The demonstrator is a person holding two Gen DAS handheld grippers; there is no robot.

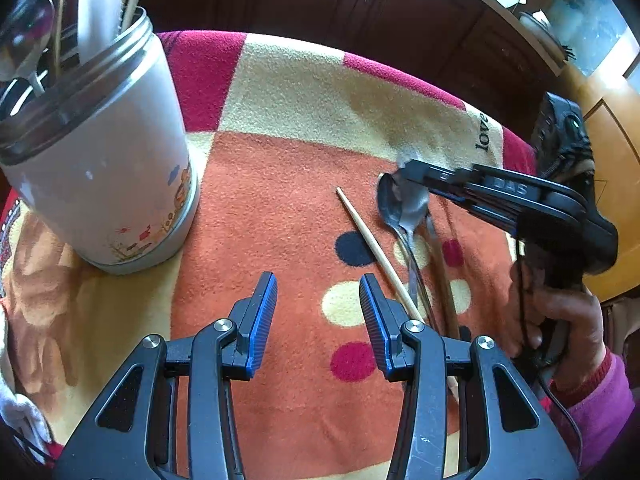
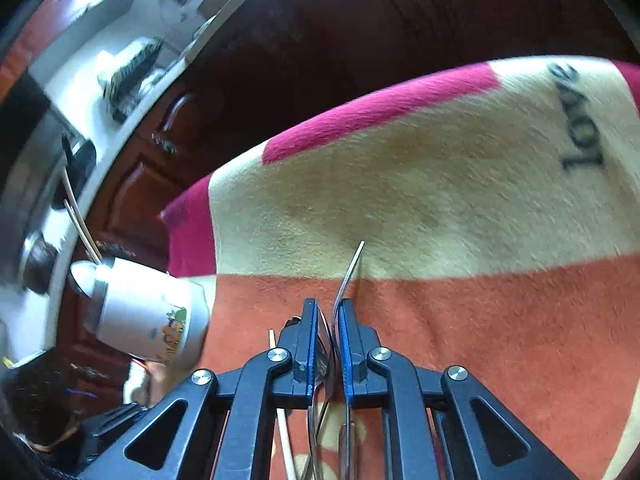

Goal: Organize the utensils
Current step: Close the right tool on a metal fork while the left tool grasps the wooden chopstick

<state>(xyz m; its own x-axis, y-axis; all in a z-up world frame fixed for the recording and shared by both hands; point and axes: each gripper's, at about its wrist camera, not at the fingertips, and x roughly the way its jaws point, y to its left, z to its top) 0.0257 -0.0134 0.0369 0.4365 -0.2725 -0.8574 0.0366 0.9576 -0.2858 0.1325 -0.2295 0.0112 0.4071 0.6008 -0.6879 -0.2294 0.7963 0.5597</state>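
A metal spoon [image 1: 390, 208] lies on the patterned blanket [image 1: 280, 184] at the right, beside a wooden chopstick [image 1: 376, 248] and a dark slender handle [image 1: 442, 276]. My right gripper [image 1: 404, 174] reaches in from the right and pinches the spoon's bowl. In the right wrist view its blue pads [image 2: 347, 340] are shut on the spoon [image 2: 352, 268], whose bowl stands edge-on between them. My left gripper [image 1: 318, 284] hovers open over the orange patch with nothing between its fingers. A white utensil jar [image 1: 108, 160] stands upright at the left, holding a white spoon, a metal spoon and chopsticks.
A hand in a pink sleeve [image 1: 568, 320] holds the right gripper. Dark wooden cabinets [image 1: 380, 8] run behind the blanket's far edge. The jar [image 2: 148, 312] sits left of the right gripper, and the chopstick [image 2: 283, 428] passes under its left finger.
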